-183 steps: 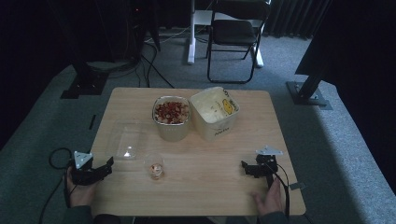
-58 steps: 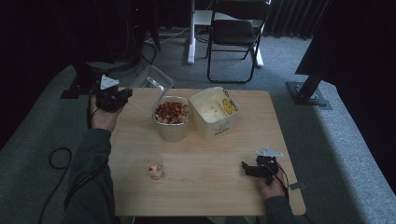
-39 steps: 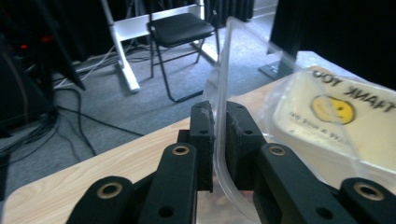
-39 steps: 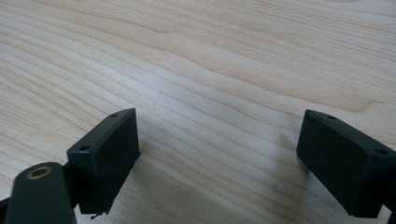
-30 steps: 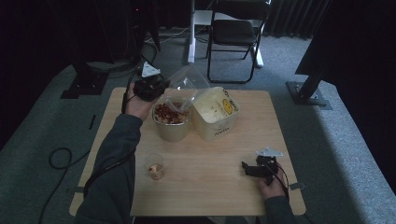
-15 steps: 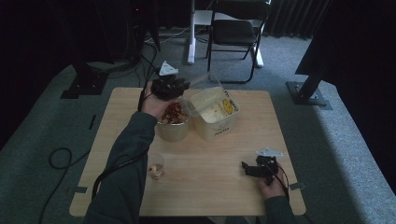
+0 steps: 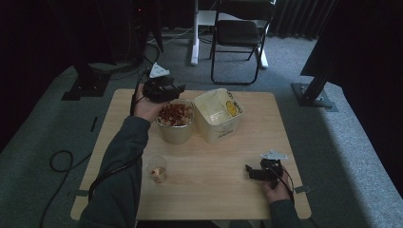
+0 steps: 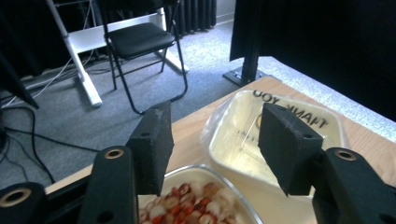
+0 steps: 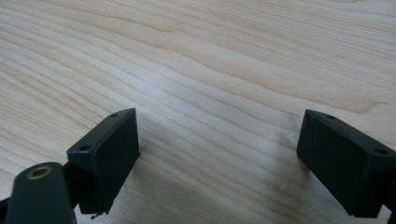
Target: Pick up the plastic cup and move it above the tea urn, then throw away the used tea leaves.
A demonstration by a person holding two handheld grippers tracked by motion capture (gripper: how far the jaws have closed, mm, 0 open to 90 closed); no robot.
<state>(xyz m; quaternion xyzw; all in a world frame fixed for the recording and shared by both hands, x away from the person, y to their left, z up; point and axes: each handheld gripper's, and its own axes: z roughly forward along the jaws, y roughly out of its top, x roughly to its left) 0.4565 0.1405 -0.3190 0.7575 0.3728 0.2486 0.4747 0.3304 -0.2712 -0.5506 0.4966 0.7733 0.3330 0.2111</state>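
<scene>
- Right gripper (image 7: 252, 172) resting on table (image 7: 218, 190), near side of the food tub (image 7: 175, 120), jaws spread, nothing between.
- Left gripper (image 7: 177, 90) hovering over tub's far rim, jaws spread, empty.
- Clear lid (image 8: 219, 122) lying on cream tub (image 7: 218, 115) just beside it.

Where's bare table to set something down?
Free: between the small glass and the right tongs, and right of the empty tub. Crowded: the far middle, where the left tongs hover by the snack bowl.

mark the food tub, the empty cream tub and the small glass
food tub (image 7: 175, 115), high view, on the food inside.
empty cream tub (image 7: 215, 110), high view, on its inner floor.
small glass (image 7: 158, 170), high view, on its rim.
</scene>
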